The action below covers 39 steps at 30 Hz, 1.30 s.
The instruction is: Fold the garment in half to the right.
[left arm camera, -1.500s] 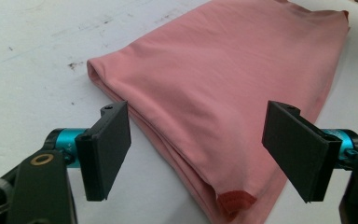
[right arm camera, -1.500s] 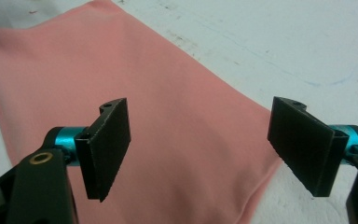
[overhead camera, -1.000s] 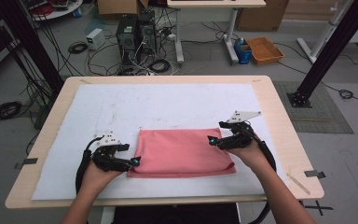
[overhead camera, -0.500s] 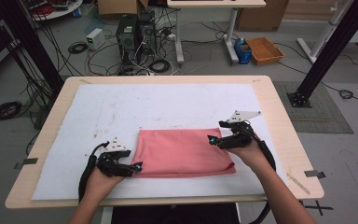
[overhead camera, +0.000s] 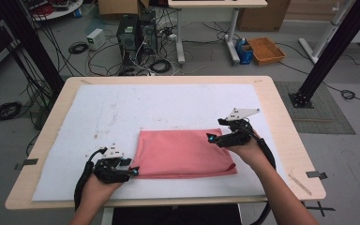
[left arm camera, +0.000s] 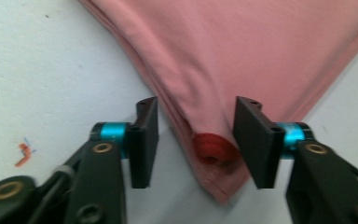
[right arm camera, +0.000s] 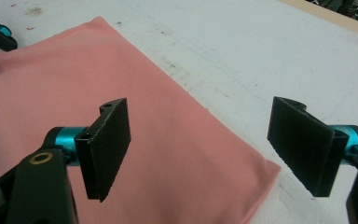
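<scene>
**Folded pink cloth lying between two hand-held grippers**

A light wooden table [overhead camera: 281, 112] is standing on a grey floor, and a large white sheet [overhead camera: 168, 108], marked with faint scuffs, is covering most of its top. Behind the table, black computer towers [overhead camera: 136, 33] are sitting among loose cables, and dark metal frame posts [overhead camera: 330, 51] are rising at the right.

A shallow orange tray [overhead camera: 266, 49] is resting on the floor behind the table; what it is holding cannot be made out.

A folded rectangular pink cloth [overhead camera: 183, 153] is lying flat on the sheet at the near middle of the table. The left gripper [overhead camera: 132, 171] is sitting at the cloth's near left corner. In the left gripper view, that layered corner [left arm camera: 214, 154] is lying between the jaws, which have just been closing; they are standing partly apart, the right pad is at the fabric's edge and the left pad is clear of it, so nothing is clamped yet. The right gripper [overhead camera: 211, 138] is hovering at the cloth's far right corner. Its jaws are spread wide over the fabric [right arm camera: 168, 154], gripping nothing.
</scene>
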{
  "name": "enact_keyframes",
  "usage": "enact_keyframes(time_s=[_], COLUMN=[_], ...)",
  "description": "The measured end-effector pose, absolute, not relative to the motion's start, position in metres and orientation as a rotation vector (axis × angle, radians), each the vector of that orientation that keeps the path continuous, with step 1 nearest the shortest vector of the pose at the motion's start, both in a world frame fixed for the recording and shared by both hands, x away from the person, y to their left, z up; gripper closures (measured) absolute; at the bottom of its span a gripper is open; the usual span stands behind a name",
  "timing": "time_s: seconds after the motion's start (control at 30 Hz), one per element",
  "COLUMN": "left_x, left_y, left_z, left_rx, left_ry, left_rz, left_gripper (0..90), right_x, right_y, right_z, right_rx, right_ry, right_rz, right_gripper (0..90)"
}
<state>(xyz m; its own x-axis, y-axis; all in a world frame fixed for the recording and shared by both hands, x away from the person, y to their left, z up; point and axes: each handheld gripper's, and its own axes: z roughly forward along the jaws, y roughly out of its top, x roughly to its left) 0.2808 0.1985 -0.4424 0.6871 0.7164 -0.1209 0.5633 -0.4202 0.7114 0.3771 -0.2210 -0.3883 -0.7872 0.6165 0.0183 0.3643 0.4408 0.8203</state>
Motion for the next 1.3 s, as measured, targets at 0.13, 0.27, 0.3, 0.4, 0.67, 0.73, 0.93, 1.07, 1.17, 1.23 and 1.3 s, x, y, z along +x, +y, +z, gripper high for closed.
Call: enact_keyframes(time_s=[0.13,0.27,0.3,0.4,0.67,0.73,0.93,1.07,1.17,1.23,1.3], left_x=[0.279,0.280,0.280,0.283,0.286,0.286,0.288,0.288,0.288,0.289,0.289], left_y=[0.198,0.200,0.201,0.207,0.209,0.208,0.210,0.211,0.210,0.210,0.211], left_z=[-0.444,-0.446,-0.447,-0.453,-0.451,-0.449,-0.446,-0.445,-0.445,-0.444,-0.444], left_rx=[2.122,2.110,2.105,2.053,2.033,2.031,1.997,1.984,1.978,1.976,1.972], left_ry=[0.951,0.911,0.892,0.873,0.840,0.820,0.772,0.761,0.755,0.752,0.747], left_rz=[0.231,0.200,0.200,0.159,0.139,0.136,0.115,0.112,0.106,0.104,0.103], left_gripper=[68.3,74.9,75.4,76.4,82.2,82.6,83.2,83.2,83.2,83.2,83.2], right_x=[0.379,0.381,0.382,0.385,0.396,0.400,0.416,0.424,0.429,0.433,0.436], right_y=[-0.217,-0.212,-0.210,-0.205,-0.190,-0.184,-0.155,-0.127,-0.108,-0.093,-0.077], right_z=[-0.388,-0.385,-0.384,-0.380,-0.375,-0.374,-0.374,-0.376,-0.380,-0.385,-0.390], right_rx=[0.841,0.830,0.828,0.818,0.797,0.794,0.785,0.747,0.725,0.717,0.701], right_ry=[2.413,2.422,2.419,2.423,2.438,2.445,2.482,2.526,2.564,2.593,2.624], right_rz=[1.274,1.267,1.267,1.263,1.267,1.266,1.258,1.247,1.234,1.223,1.208], right_gripper=[21.0,21.1,21.1,21.0,21.0,21.1,21.0,21.1,21.0,21.0,21.0])
